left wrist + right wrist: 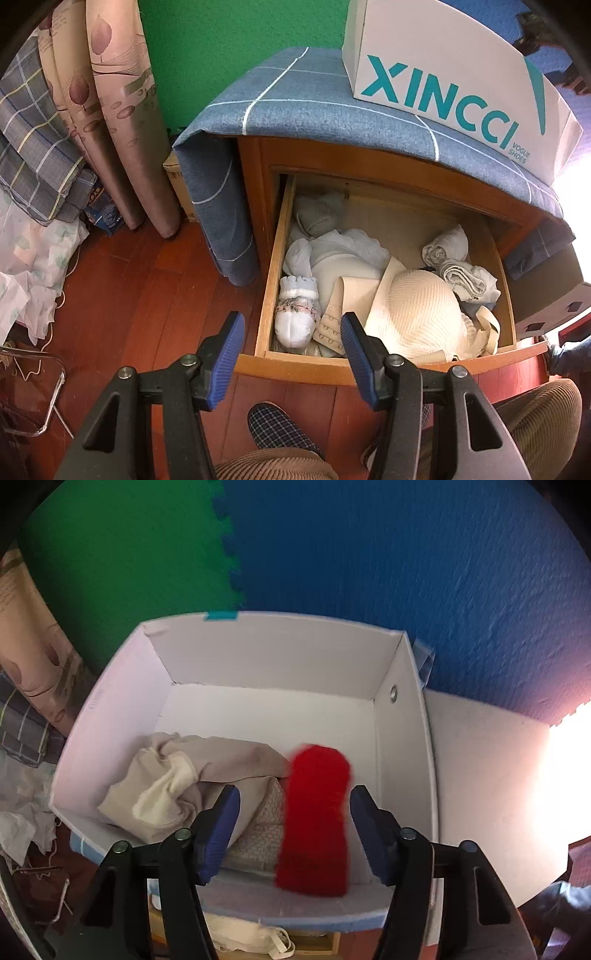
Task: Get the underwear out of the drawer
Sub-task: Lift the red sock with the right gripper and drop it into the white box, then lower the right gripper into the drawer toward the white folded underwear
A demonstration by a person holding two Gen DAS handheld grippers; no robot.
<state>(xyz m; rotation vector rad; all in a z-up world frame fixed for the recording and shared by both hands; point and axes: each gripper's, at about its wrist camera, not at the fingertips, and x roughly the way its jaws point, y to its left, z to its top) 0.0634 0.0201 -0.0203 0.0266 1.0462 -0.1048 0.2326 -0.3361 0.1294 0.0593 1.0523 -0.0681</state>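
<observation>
Foam wall behind; both hand-held grippers [291, 328] [294, 805] gape empty, fuzzy red garment [314, 819] dropping into white box [266, 653].

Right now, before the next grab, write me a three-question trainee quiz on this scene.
1. True or false: the red garment is clamped tight by the right tongs.
2. Which is in the white box? A) beige cloth B) a slipper C) a curtain
3. Fill in: the cream bra lies in the open wooden ____.

Key: 1 false, the pads stand apart from it; 2 A; 3 drawer.
</observation>
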